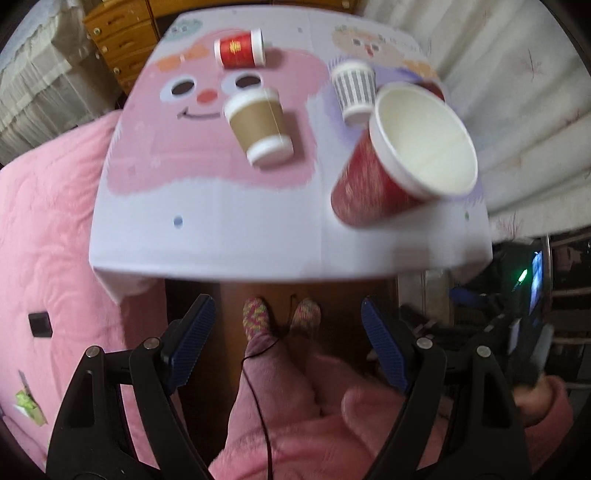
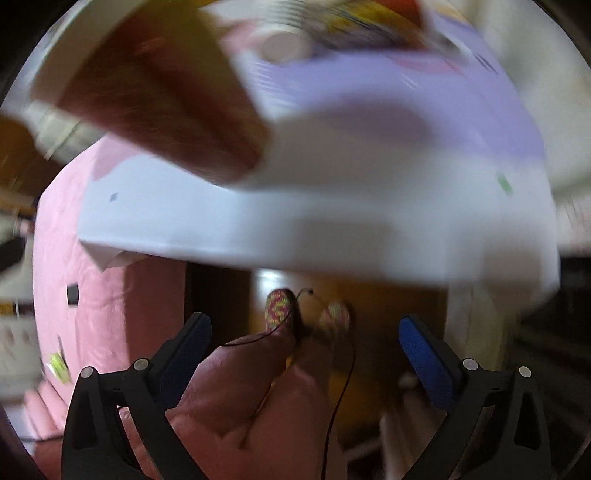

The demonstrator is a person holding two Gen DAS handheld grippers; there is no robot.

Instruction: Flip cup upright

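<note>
In the left wrist view a large red paper cup (image 1: 391,162) stands upright near the table's front right, its white inside showing. A brown-sleeved cup (image 1: 258,125) and a grey striped cup (image 1: 354,90) stand mouth-down on the table. A small red cup (image 1: 240,48) lies on its side at the back. My left gripper (image 1: 288,332) is open and empty, held below the table's front edge. My right gripper (image 2: 304,347) is open and empty too, below the edge. The right wrist view is blurred; the red cup (image 2: 159,96) fills its upper left.
The table (image 1: 221,229) carries a pink and lilac cartoon cloth. A pink bed cover (image 1: 44,240) lies to the left, a wooden dresser (image 1: 122,33) stands behind and curtains (image 1: 517,110) hang at the right. The person's pink-clad legs and slippered feet (image 1: 280,317) are under the grippers.
</note>
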